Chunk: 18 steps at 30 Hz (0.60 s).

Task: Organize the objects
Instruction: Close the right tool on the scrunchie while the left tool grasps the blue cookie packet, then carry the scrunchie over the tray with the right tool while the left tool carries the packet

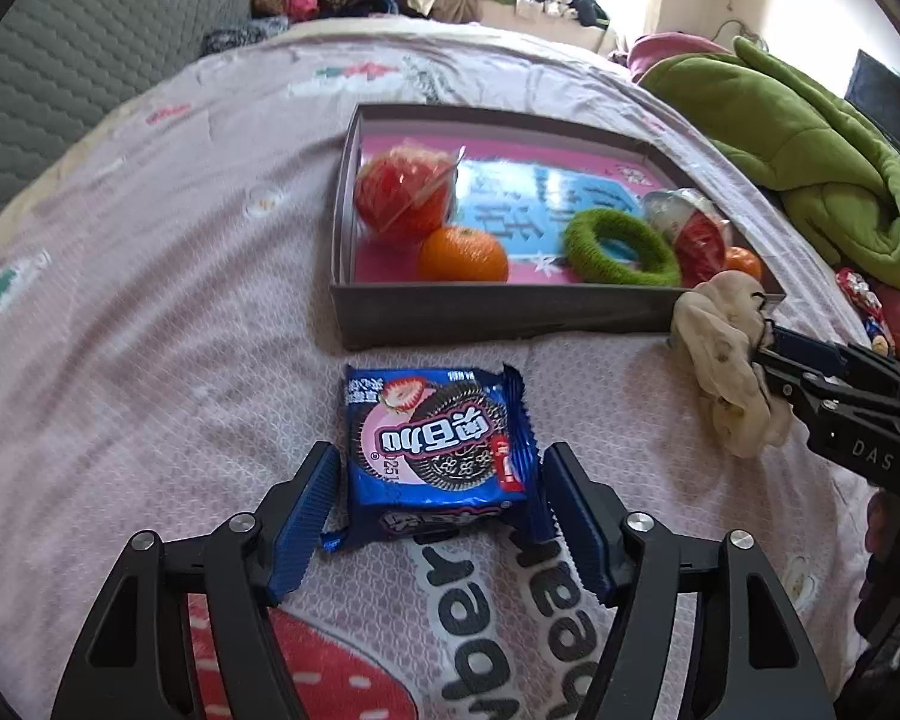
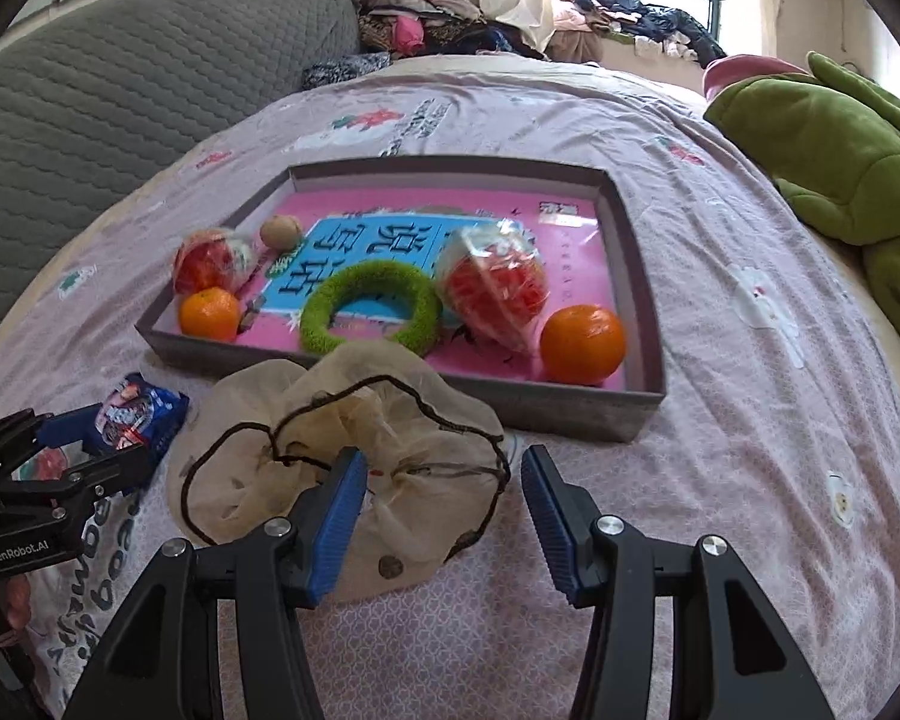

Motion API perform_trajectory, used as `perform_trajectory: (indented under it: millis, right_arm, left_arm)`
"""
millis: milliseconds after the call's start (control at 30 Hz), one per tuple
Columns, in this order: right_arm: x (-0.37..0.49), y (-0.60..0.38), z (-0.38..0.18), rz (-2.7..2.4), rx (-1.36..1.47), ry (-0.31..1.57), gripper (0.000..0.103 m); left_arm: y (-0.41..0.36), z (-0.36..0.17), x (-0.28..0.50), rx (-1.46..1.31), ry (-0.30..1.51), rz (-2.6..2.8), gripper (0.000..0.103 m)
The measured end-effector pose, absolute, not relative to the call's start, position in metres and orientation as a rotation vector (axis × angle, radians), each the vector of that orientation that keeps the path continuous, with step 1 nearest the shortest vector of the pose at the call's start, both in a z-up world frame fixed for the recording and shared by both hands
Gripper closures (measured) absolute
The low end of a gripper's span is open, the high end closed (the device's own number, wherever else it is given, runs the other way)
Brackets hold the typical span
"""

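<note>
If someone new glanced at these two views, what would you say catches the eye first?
Probably the grey tray on the pink bedsheet, holding a green ring, oranges and wrapped red fruit. Just in front of it, a blue cookie packet lies between the open fingers of the left tool. Beside it, a crumpled beige mesh pouch sits at the open right tool.

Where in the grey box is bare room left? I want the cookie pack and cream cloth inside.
Free: the far strip of the grey box, behind the green ring, on the pink book. Crowded: the near side, where oranges and wrapped apples flank the ring.
</note>
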State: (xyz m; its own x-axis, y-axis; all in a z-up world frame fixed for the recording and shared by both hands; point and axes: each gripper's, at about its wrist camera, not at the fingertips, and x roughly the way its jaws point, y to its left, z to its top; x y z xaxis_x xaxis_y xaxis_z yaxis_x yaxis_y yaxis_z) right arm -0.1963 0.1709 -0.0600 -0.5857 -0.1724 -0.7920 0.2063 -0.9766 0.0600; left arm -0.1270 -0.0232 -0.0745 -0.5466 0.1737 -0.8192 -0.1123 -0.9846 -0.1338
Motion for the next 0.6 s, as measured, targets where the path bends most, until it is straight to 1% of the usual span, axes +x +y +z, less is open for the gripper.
perform_trajectory:
  millis: [67, 133, 167, 200, 267, 367, 600]
  right_arm:
    - [-0.198, 0.172, -0.064, -2.609, 1.299, 0.027, 0.069]
    - [-0.198, 0.173, -0.065, -2.604, 1.293, 0.011, 0.075]
    - [-0.197, 0.173, -0.063, -2.599, 1.282, 0.009, 0.081]
    - [-0.196, 0.173, -0.062, -2.598, 1.275, 0.011, 0.085]
    - [-0.193, 0.172, -0.058, -2.596, 1.26, 0.017, 0.086]
    - [-0.19, 0.171, -0.056, -2.585, 1.256, 0.017, 0.088]
    - [-0.186, 0.172, -0.05, -2.575, 1.233, -0.019, 0.09]
  left_arm:
    - [-0.024, -0.08, -0.131, -1.411, -0.114, 2.629, 0.031]
    - [-0.023, -0.08, -0.134, -1.401, -0.098, 2.641, 0.031]
    - [-0.021, -0.08, -0.134, -1.4, -0.086, 2.649, 0.033]
    - [-0.021, -0.08, -0.135, -1.4, -0.086, 2.654, 0.033]
    - [-0.021, -0.08, -0.134, -1.403, -0.08, 2.655, 0.039]
    - [-0.022, -0.08, -0.133, -1.405, -0.079, 2.661, 0.042]
    - [-0.027, -0.077, -0.13, -1.417, -0.133, 2.646, 0.043]
